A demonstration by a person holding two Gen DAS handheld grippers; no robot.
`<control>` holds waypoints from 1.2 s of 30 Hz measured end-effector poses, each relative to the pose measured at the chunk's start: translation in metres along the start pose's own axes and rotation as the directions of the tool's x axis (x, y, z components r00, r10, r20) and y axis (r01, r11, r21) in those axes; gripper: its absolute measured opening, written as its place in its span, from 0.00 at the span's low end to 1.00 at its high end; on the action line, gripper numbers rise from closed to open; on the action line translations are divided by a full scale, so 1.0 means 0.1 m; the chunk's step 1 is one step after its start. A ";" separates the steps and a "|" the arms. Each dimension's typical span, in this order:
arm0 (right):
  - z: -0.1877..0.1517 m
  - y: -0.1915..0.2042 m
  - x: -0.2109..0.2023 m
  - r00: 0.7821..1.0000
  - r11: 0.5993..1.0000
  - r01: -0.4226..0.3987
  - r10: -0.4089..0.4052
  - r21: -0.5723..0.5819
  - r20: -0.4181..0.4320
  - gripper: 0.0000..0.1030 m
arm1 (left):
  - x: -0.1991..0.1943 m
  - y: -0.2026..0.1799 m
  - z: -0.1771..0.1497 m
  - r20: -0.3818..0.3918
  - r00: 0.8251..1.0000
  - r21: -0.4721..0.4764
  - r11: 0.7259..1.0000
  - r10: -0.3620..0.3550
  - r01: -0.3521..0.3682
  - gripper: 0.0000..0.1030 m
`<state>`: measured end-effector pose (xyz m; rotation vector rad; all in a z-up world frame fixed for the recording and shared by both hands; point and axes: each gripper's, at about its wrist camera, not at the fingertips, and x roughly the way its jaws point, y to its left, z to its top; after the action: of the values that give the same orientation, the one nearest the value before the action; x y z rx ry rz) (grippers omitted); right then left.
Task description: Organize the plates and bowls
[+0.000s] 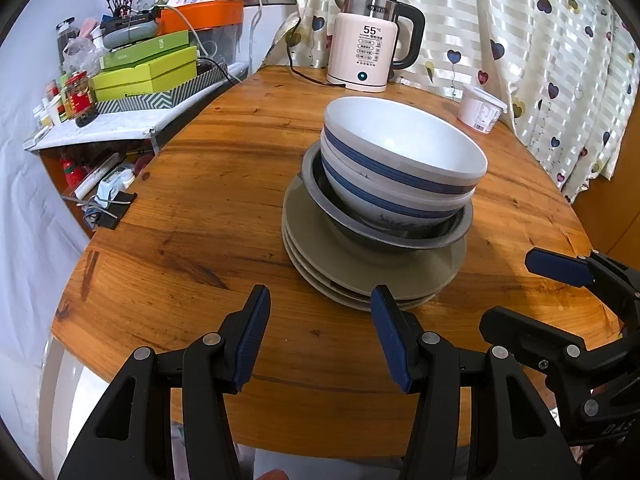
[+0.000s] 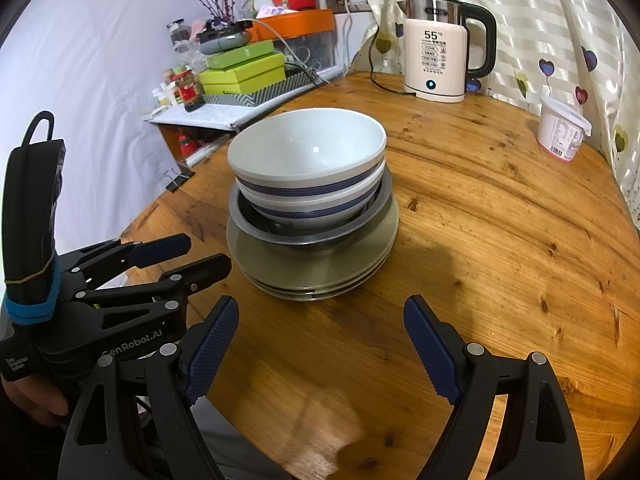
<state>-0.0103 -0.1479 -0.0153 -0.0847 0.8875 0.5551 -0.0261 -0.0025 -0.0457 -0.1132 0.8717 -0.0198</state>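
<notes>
Black tools (image 1: 320,336) (image 2: 320,352) angled down, empty, before stacked bowls (image 1: 400,168).

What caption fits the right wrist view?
Open right claw before stacked striped bowls, metal bowl and plates on wooden table.

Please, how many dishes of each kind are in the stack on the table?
White bowls with blue stripe: 2
Metal bowl: 1
Grey plates: 3, as far as the rims show
Total: 6

Two striped bowls (image 1: 404,160); one metal bowl (image 1: 384,232); three plates (image 1: 360,276); one kettle (image 1: 372,40).
</notes>
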 end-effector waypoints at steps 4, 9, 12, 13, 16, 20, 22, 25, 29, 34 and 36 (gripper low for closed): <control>0.00 0.00 0.00 1.000 1.000 -0.001 0.001 -0.001 0.001 0.83 | 0.01 -0.01 0.00 -0.004 1.000 0.004 1.000 0.003 -0.003 0.52; 0.00 0.00 0.00 1.000 1.000 -0.004 0.004 -0.002 -0.001 0.83 | 0.02 -0.02 -0.01 -0.011 1.000 0.009 1.000 0.004 -0.004 0.52; 0.00 0.00 0.00 1.000 1.000 -0.004 0.004 -0.003 -0.001 0.83 | 0.02 -0.03 -0.01 -0.012 1.000 0.013 1.000 0.005 -0.005 0.52; 0.00 0.00 0.00 1.000 1.000 -0.004 0.004 -0.003 -0.002 0.83 | 0.02 -0.03 -0.01 -0.012 1.000 0.012 1.000 0.005 -0.005 0.52; 0.00 0.00 0.00 1.000 1.000 -0.004 0.004 -0.003 -0.001 0.83 | 0.02 -0.03 -0.01 -0.012 1.000 0.013 1.000 0.006 -0.006 0.52; 0.01 0.01 0.00 1.000 1.000 -0.005 0.005 -0.005 -0.001 0.83 | 0.02 -0.03 -0.01 -0.012 1.000 0.015 1.000 0.008 -0.008 0.52; 0.01 0.01 0.00 1.000 1.000 -0.004 0.004 -0.005 -0.002 0.83 | 0.02 -0.03 -0.01 -0.012 1.000 0.014 1.000 0.008 -0.008 0.52; 0.01 0.01 0.01 1.000 1.000 -0.003 0.003 -0.005 -0.001 0.83 | 0.02 -0.03 -0.01 -0.012 1.000 0.014 1.000 0.008 -0.007 0.52; 0.01 0.02 0.01 1.000 1.000 -0.006 0.006 -0.011 -0.004 0.83 | 0.02 -0.01 -0.01 -0.012 1.000 0.010 1.000 0.006 -0.006 0.52; 0.03 0.03 0.02 1.000 1.000 -0.005 0.005 -0.013 -0.003 0.83 | 0.01 0.00 0.00 -0.011 1.000 0.014 1.000 0.008 -0.008 0.52; 0.02 0.03 0.02 1.000 1.000 -0.007 0.007 -0.014 -0.003 0.83 | 0.01 0.01 0.00 -0.011 1.000 0.014 1.000 0.009 -0.009 0.52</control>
<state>-0.0088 -0.1438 -0.0150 -0.0950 0.8874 0.5680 -0.0258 -0.0020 -0.0469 -0.0960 0.8827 -0.0179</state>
